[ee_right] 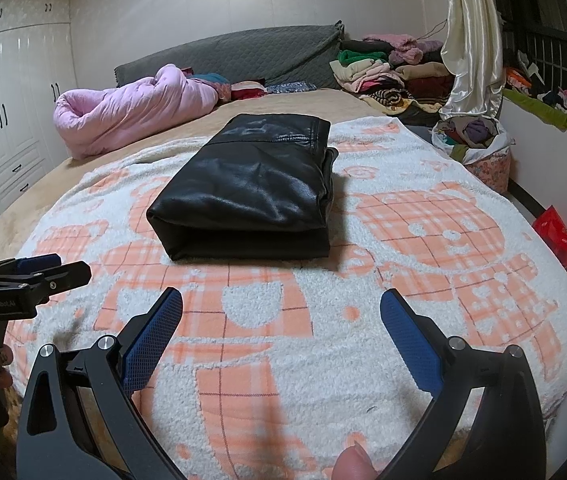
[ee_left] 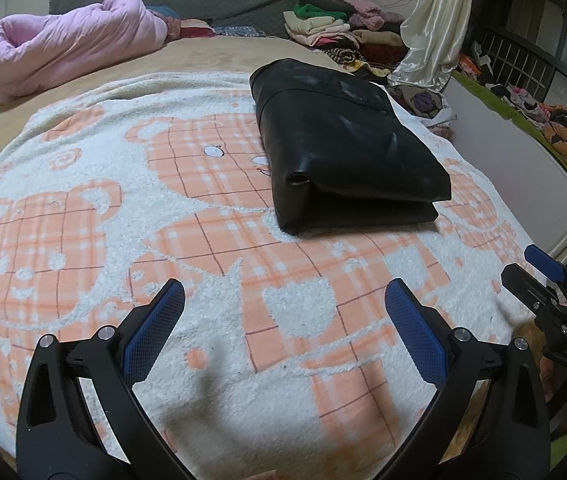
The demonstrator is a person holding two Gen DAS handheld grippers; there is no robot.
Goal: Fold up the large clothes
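Both tongs, left [ee_left: 283, 312] and right [ee_right: 281, 320], wide, empty. Slippery black jacket [ee_right: 247, 192] folded on blanket [ee_right: 403, 280]; could flop open if bumped.

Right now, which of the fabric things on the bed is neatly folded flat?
The black leather garment, a squared, layered bundle on the orange bear-patterned blanket. The pink quilted comforter is bunched loosely, and the mixed clothes pile is only a rough heap.

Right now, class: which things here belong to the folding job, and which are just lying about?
Job: black leather garment, folded; bear blanket beneath it; left gripper and right gripper, both open.

Lying about: pink quilt, clothes pile, cream curtain, red bag.
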